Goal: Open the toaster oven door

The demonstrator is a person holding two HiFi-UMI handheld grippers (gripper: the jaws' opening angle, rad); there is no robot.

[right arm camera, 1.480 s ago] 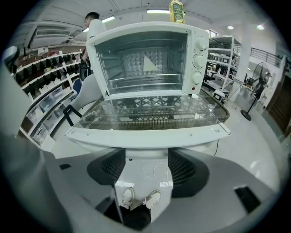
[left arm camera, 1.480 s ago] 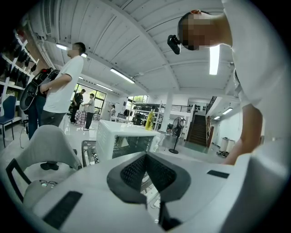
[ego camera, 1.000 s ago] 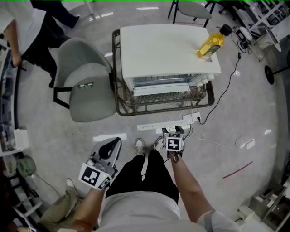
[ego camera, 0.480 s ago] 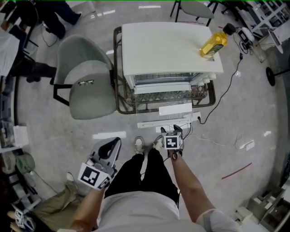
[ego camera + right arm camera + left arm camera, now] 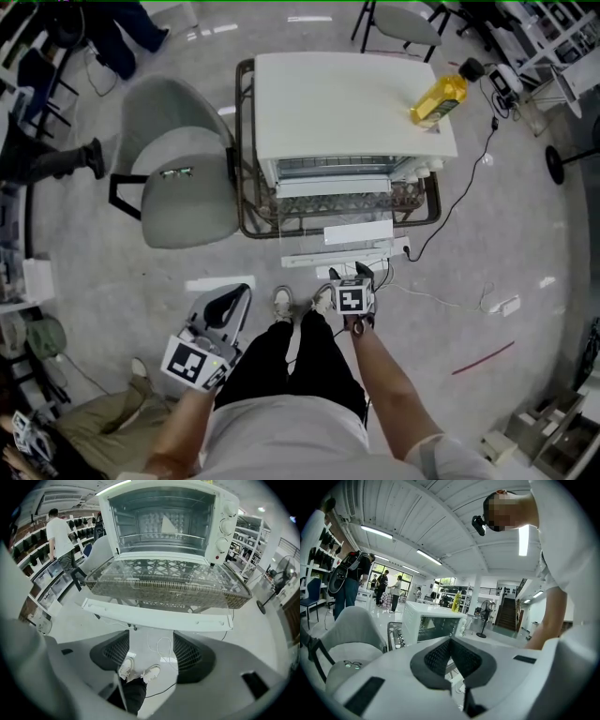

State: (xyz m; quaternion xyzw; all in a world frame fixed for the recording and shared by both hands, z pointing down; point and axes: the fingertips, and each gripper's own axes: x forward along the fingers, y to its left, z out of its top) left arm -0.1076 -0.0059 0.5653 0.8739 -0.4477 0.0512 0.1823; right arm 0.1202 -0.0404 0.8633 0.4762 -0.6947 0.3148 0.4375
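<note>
The white toaster oven (image 5: 347,103) stands on a wicker stand (image 5: 246,141). Its glass door (image 5: 164,573) lies folded down flat, so the racked inside (image 5: 161,524) shows. The door's white handle bar (image 5: 154,616) (image 5: 358,232) points toward me. My right gripper (image 5: 151,651) (image 5: 348,275) is open just below and short of that handle, with nothing between its fingers (image 5: 187,653). My left gripper (image 5: 450,656) (image 5: 228,300) is shut and empty, held low at my left side, far from the oven (image 5: 433,623).
A yellow bottle (image 5: 437,94) lies on the oven's top. A grey chair (image 5: 178,178) stands left of the stand. A white strip and cables (image 5: 342,256) lie on the floor below the door. My feet (image 5: 298,302) are beside the right gripper. People stand far left.
The oven door has swung down and its handle bar now juts out over the floor. My right gripper has barely shifted; the left has not moved. A person at top left walked off.
</note>
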